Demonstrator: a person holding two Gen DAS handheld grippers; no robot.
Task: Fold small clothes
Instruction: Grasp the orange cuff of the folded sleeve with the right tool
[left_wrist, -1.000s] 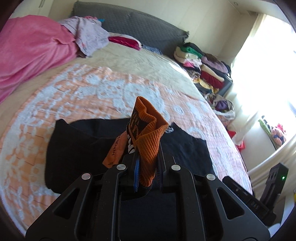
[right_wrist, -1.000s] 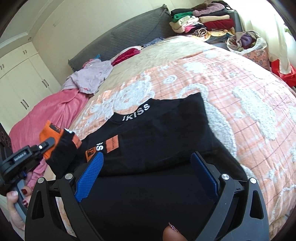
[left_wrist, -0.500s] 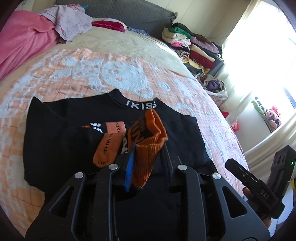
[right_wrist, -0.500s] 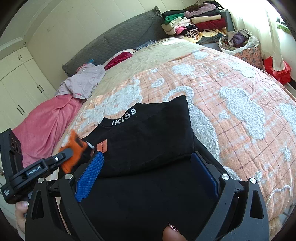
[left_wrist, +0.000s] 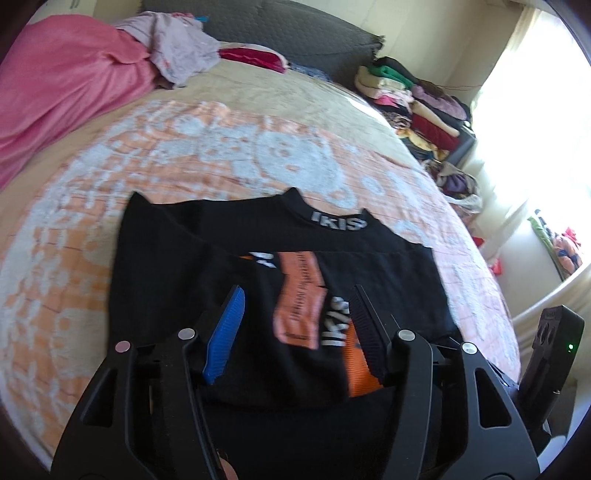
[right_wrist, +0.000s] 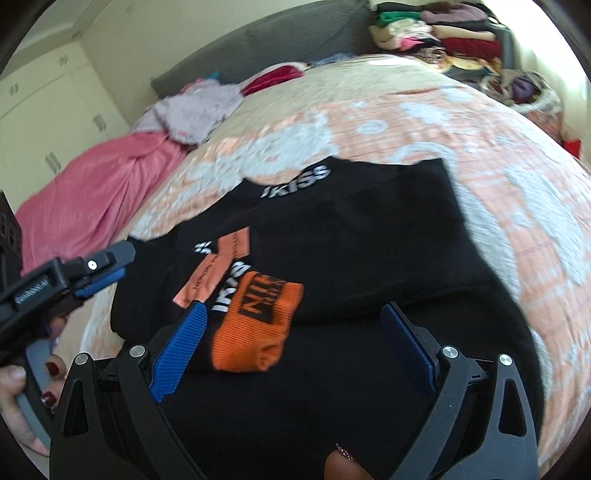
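A black top (left_wrist: 373, 280) with a white "IKISS" collar lies flat on the bedspread. One sleeve is folded across its body, and the orange cuff (right_wrist: 258, 321) rests on the black cloth. My left gripper (left_wrist: 295, 325) hovers just above the sleeve. Its jaws are opening and its pads press on nothing. From the right wrist view, the left gripper (right_wrist: 118, 264) sits at the top's left edge, apart from the cuff. My right gripper (right_wrist: 295, 347) stands open over the near part of the top, with the cuff by its left pad (right_wrist: 181, 347).
A pink blanket (left_wrist: 55, 85) and a pale garment (left_wrist: 177, 51) lie at the bed's far left. Folded clothes (left_wrist: 417, 99) are stacked far right beside a full basket (left_wrist: 458, 184). A grey headboard (left_wrist: 295, 33) runs behind. A hand (right_wrist: 22, 387) holds the left gripper's handle.
The left gripper was shut on the raised orange cuff; its jaws have since spread and the cuff lies on the top. The right gripper moved left, over the cuff.
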